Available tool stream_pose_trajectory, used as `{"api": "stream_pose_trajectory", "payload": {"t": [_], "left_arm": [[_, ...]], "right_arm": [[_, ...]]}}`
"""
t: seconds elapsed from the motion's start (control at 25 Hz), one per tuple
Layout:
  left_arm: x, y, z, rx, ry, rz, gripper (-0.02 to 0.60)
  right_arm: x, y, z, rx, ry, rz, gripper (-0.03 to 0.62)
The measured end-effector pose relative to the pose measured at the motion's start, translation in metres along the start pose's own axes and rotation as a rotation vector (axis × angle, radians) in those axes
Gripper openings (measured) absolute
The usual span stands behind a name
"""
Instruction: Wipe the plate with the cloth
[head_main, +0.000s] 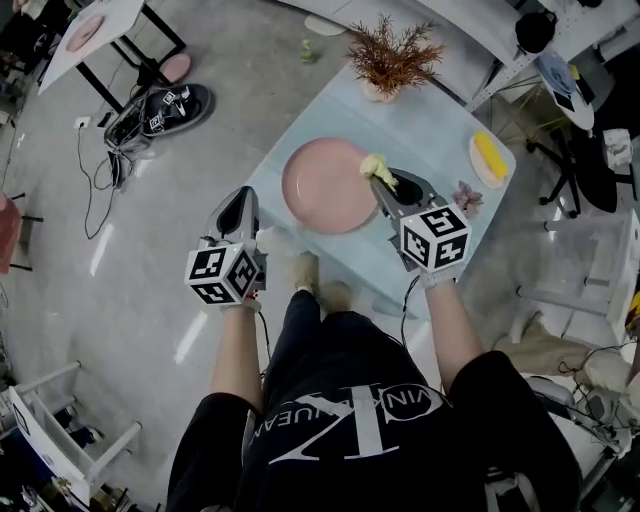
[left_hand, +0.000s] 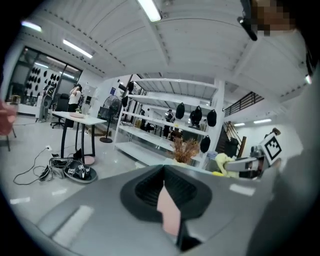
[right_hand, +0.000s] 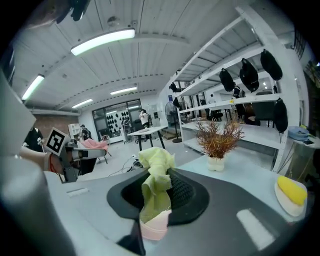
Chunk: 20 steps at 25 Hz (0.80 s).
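Note:
A round pink plate (head_main: 325, 190) lies flat on the pale blue table (head_main: 430, 130). My right gripper (head_main: 385, 183) hangs over the plate's right rim, shut on a yellow-green cloth (head_main: 374, 167). In the right gripper view the cloth (right_hand: 156, 172) bunches up out of the right gripper (right_hand: 155, 200), with a sliver of the plate (right_hand: 156, 229) showing below it. My left gripper (head_main: 240, 200) is held left of the plate, off the table's near-left edge. Its jaws (left_hand: 165, 192) look closed on nothing, and a pink strip (left_hand: 170, 212) shows through the slit.
A potted dried plant (head_main: 392, 60) stands at the table's far end. A small dish with a yellow item (head_main: 488, 158) and a pink flower-like thing (head_main: 466, 197) sit at the right edge. Cables and a dark object (head_main: 160, 108) lie on the floor to the left.

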<state>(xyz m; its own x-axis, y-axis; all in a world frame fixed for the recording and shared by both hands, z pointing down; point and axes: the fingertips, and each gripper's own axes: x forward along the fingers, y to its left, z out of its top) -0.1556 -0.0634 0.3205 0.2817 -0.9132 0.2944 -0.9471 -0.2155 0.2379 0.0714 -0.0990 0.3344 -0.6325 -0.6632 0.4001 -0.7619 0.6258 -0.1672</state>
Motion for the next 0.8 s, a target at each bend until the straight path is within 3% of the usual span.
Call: {"api": "stream_pose_trajectory", "payload": {"t": [0.8], "left_arm": [[-0.042,0.001,0.107,0.161,-0.187,0.067,0.000]], "right_arm": [[-0.042,0.014,0.085,-0.043,-0.197,-0.031,0.086]]}}
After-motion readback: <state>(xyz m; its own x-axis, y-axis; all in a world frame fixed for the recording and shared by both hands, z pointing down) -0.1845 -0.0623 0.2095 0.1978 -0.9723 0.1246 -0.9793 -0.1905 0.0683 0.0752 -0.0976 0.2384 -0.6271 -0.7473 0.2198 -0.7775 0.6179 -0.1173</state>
